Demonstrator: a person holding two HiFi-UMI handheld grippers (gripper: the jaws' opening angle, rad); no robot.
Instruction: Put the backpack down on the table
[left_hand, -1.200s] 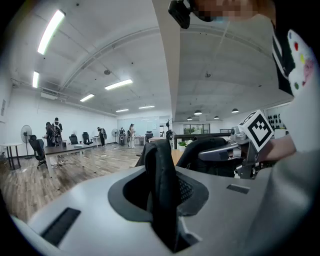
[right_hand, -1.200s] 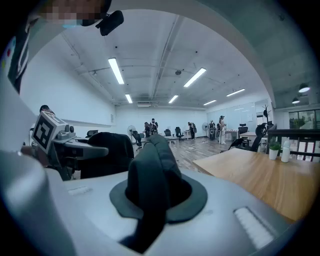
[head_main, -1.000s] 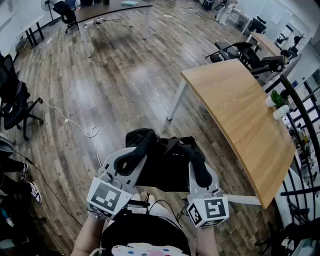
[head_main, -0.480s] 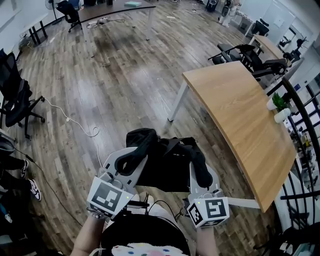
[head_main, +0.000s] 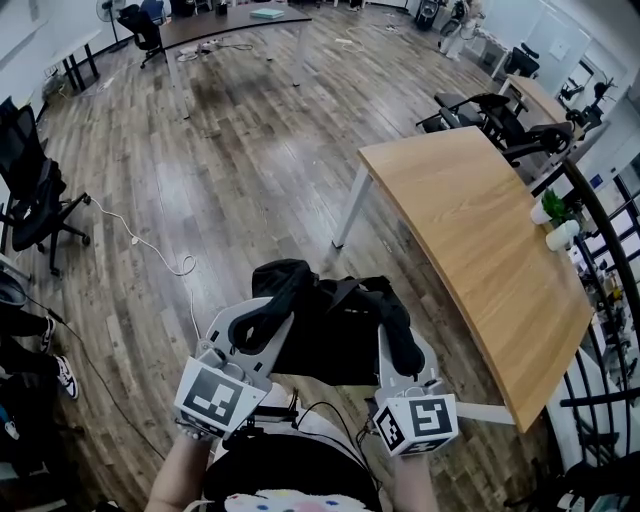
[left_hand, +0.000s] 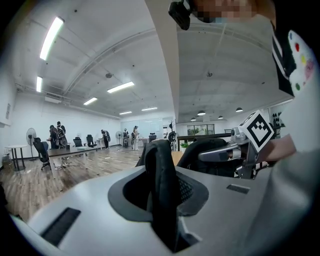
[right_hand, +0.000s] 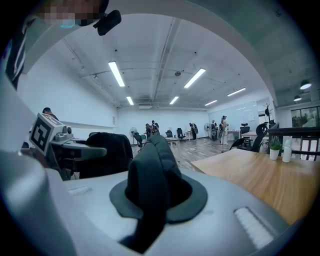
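A black backpack (head_main: 335, 335) hangs in the air between my two grippers, in front of the person's body and above the wooden floor. My left gripper (head_main: 262, 318) is shut on one black shoulder strap (left_hand: 162, 185), which runs up between its jaws. My right gripper (head_main: 402, 345) is shut on the other strap (right_hand: 152, 175). The light wooden table (head_main: 480, 230) stands to the right and ahead, with its near edge beside the right gripper. In the right gripper view the tabletop (right_hand: 250, 175) lies to the right. The bag's lower part is hidden behind the grippers.
Two small potted plants (head_main: 555, 215) stand on the table's far right edge, next to a black railing (head_main: 600, 250). Black office chairs (head_main: 25, 200) stand at the left and behind the table (head_main: 490, 105). A white cable (head_main: 150, 245) trails on the floor. People stand far off (left_hand: 57, 132).
The floor and table have slid slightly in the head view as the person carries the bag a little forward. Both grips on the straps look the same.
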